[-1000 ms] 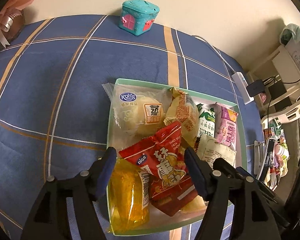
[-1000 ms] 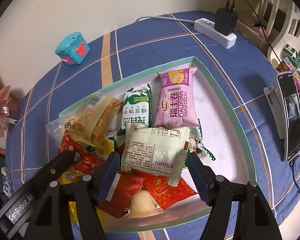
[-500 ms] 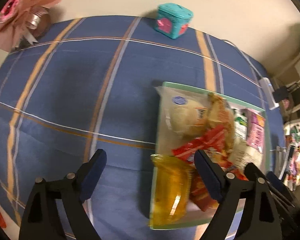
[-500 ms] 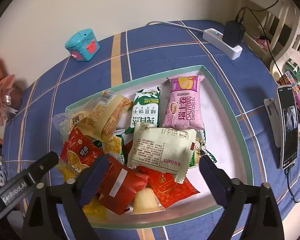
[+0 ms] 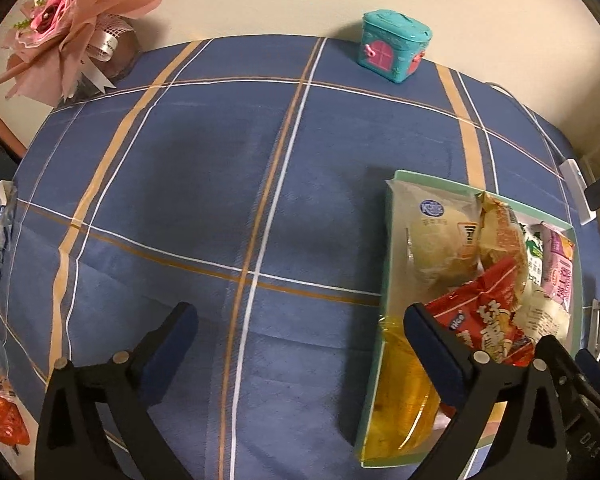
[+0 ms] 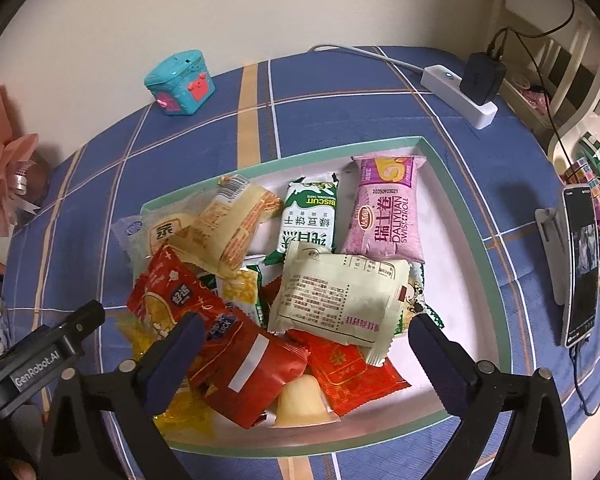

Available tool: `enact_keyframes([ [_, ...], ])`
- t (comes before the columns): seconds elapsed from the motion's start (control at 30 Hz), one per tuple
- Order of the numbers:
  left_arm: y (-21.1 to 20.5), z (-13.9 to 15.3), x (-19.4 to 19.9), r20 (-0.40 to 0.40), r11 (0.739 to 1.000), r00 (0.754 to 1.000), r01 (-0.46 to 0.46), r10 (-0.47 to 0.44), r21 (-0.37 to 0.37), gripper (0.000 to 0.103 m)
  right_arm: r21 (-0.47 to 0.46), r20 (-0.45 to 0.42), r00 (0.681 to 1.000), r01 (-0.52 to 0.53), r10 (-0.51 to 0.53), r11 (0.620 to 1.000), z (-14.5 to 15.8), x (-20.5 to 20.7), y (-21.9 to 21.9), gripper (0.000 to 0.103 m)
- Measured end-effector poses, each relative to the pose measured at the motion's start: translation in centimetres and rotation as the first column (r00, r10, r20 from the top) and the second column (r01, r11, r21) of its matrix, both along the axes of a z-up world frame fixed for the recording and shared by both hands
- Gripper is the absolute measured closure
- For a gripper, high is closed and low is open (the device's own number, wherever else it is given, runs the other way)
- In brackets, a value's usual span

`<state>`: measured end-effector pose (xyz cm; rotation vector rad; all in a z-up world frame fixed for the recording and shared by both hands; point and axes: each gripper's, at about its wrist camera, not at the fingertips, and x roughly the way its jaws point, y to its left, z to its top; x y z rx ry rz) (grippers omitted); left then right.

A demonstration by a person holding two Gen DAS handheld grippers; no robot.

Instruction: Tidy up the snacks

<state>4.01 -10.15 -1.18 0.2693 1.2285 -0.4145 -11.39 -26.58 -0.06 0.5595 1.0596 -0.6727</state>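
Observation:
A white tray with a green rim (image 6: 440, 160) holds several snack packets: a pink swiss roll (image 6: 386, 210), a green biscuit pack (image 6: 310, 216), a cream packet (image 6: 340, 300), a red bag (image 6: 220, 344) and a yellow cake (image 6: 236, 228). My right gripper (image 6: 304, 340) is open and empty above the tray's near side. My left gripper (image 5: 298, 332) is open and empty over the bare blue cloth, left of the tray (image 5: 392, 240). Its right finger overlaps the tray's left edge by the red bag (image 5: 484, 320) and yellow pack (image 5: 400, 396).
A teal toy box (image 5: 394, 44) stands at the table's back by the wall. A pink bouquet (image 5: 68, 28) is at the back left. A white power strip with a charger (image 6: 464, 92) lies back right. A phone on a stand (image 6: 580, 264) is at the right edge.
My left gripper has swung left, off the tray and over the bare cloth. My right gripper has drawn back a little and opened wider.

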Motion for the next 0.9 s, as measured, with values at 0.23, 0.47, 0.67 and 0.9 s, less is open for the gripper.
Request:
enact_keyframes([
  [0.23, 0.3, -0.3, 0.1, -0.013, 1.000, 1.000, -0.009, 0.009, 0.011, 0.000, -0.010, -0.018, 1.000, -0.007, 0.007, 1.000, 0.1, 0.3, 0.3, 0.000],
  [0.47, 0.4, 0.5, -0.6, 0.037, 1.000, 0.999, 0.001, -0.002, 0.007, 0.000, 0.001, -0.030, 0.999, -0.021, 0.021, 1.000, 0.0, 0.3, 0.9, 0.000],
  [0.67, 1.5, 1.0, -0.7, 0.056, 0.998, 0.997, -0.059, 0.059, 0.003, 0.000, -0.005, -0.033, 0.999, -0.034, 0.034, 0.999, 0.2, 0.0, 1.6, 0.000],
  [0.9, 2.3, 1.1, -1.6, 0.117, 0.995, 0.991, -0.068, 0.059, 0.078, 0.000, -0.008, -0.026, 0.998, -0.051, 0.051, 0.999, 0.5, -0.4, 2.8, 0.000],
])
